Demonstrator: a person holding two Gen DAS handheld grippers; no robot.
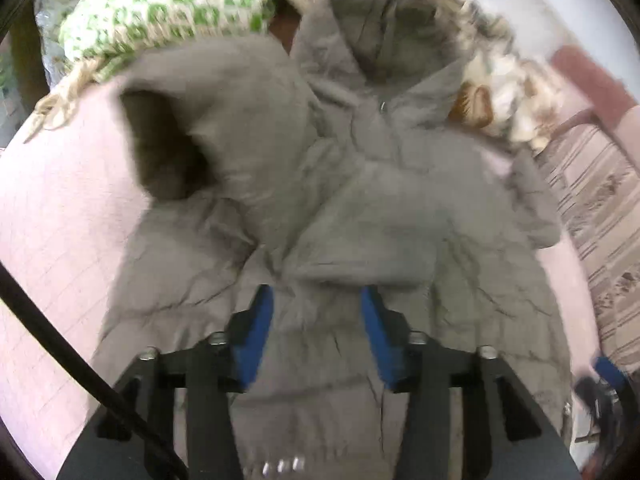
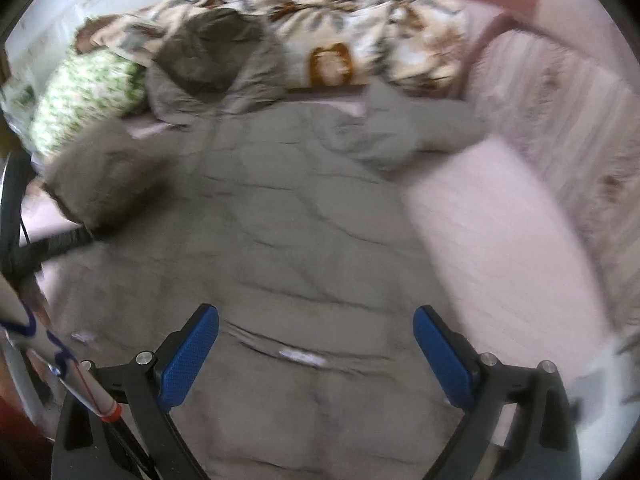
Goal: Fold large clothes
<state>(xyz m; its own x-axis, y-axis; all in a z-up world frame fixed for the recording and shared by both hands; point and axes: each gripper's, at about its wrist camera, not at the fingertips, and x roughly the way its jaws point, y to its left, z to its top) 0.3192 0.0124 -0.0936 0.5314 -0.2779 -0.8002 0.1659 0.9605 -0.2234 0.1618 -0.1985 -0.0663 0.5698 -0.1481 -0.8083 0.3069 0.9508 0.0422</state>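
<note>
- The coat (image 2: 280, 208) lies spread on a pink bed (image 2: 488, 240). Its hood (image 2: 212, 56) is at the far end, against a patterned blanket (image 2: 360, 40) and beside a green-white pillow (image 2: 80, 96).
- It is a padded, quilted grey garment. I judge it soft and bulky, rather light for its size, and somewhat slippery, so it will puff up and slide when folded.
- The long axis runs from the hem, near the cameras, away to the hood.
- One sleeve (image 1: 200, 132) is folded over the body. The other sleeve (image 2: 420, 132) reaches out toward the bed edge.
- The best hold is probably a sleeve cuff or the hem edge, where the layers are thin enough to pinch.
- The left gripper (image 1: 316, 300) hangs over the lower body of the coat, jaws apart, holding nothing.
- The right gripper (image 2: 316, 328) is also spread wide and empty, above the hem.
</note>
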